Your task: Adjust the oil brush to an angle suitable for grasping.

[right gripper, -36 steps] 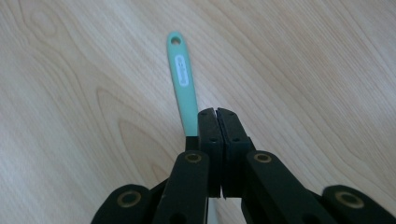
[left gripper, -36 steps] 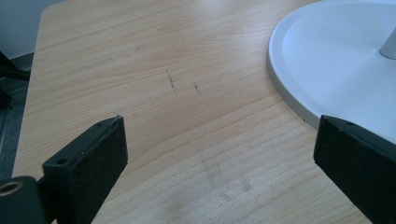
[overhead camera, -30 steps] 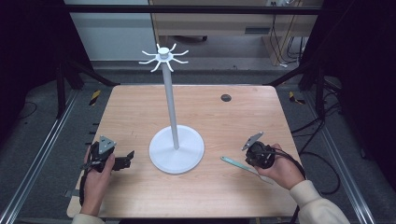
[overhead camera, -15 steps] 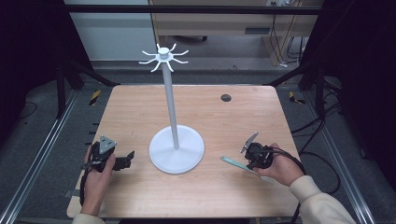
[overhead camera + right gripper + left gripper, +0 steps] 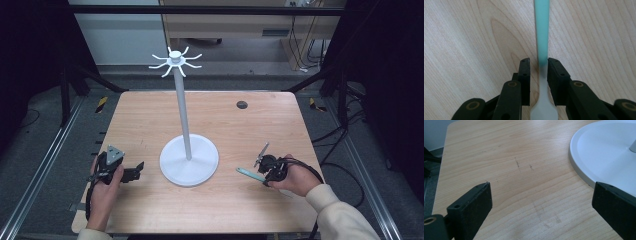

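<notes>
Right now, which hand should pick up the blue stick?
The right. Its gripper already has its jaws on either side of the blue stick, nearly closed on it. The left gripper is open, across the white stand, with only the table between its jaws.

Slim teal-and-white spatula (image 5: 542,37), flat on table (image 5: 474,37)

Teal-and-white spatula (image 5: 542,37), white stand (image 5: 189,160)

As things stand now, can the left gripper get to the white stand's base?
Probably yes. The left gripper, jaws wide open, sits just beside the round base of the white stand, with bare table between them and nothing in the way.
</notes>
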`<state>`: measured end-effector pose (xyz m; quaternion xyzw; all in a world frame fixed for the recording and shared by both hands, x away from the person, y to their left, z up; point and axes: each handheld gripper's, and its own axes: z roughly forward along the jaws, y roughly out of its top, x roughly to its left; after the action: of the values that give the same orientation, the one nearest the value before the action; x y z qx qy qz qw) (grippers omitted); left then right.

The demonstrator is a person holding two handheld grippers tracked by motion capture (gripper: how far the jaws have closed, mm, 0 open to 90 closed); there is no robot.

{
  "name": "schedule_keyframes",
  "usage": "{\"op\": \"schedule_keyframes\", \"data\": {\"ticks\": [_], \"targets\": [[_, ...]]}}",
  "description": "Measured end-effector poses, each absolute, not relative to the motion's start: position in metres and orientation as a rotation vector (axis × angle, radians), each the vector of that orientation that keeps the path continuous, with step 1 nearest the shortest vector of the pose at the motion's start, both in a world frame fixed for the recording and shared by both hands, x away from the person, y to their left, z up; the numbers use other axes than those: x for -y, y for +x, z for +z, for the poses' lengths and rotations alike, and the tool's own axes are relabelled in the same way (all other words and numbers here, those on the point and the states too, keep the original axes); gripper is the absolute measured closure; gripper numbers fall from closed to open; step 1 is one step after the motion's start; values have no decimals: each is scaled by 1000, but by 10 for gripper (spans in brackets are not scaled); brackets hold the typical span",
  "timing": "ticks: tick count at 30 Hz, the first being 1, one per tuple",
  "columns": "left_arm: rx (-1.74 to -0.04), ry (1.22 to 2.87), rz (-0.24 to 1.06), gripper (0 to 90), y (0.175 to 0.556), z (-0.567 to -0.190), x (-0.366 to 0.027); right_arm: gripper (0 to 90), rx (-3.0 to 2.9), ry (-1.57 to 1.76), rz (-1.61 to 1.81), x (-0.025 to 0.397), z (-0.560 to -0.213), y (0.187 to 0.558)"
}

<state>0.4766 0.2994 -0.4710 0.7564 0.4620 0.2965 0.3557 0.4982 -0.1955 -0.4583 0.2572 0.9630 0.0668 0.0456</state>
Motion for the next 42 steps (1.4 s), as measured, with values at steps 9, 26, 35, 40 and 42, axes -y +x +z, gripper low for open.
{"op": "schedule_keyframes", "data": {"ticks": [9, 26, 35, 40, 42], "targets": [[-1193, 1951, 766, 25, 476, -471, -299, 751, -2966, 775, 163, 195, -460, 504], [-1194, 1954, 763, 25, 476, -471, -299, 800, -2993, 762, 123, 194, -464, 509], [-1194, 1955, 762, 25, 476, -471, -299, 822, -3005, 758, 134, 195, -463, 510], [-1192, 1958, 762, 25, 476, -471, -298, 823, -2979, 767, 235, 197, -449, 509], [-1192, 1959, 762, 25, 476, -471, -298, 824, -2957, 779, 269, 196, -440, 509]]}}
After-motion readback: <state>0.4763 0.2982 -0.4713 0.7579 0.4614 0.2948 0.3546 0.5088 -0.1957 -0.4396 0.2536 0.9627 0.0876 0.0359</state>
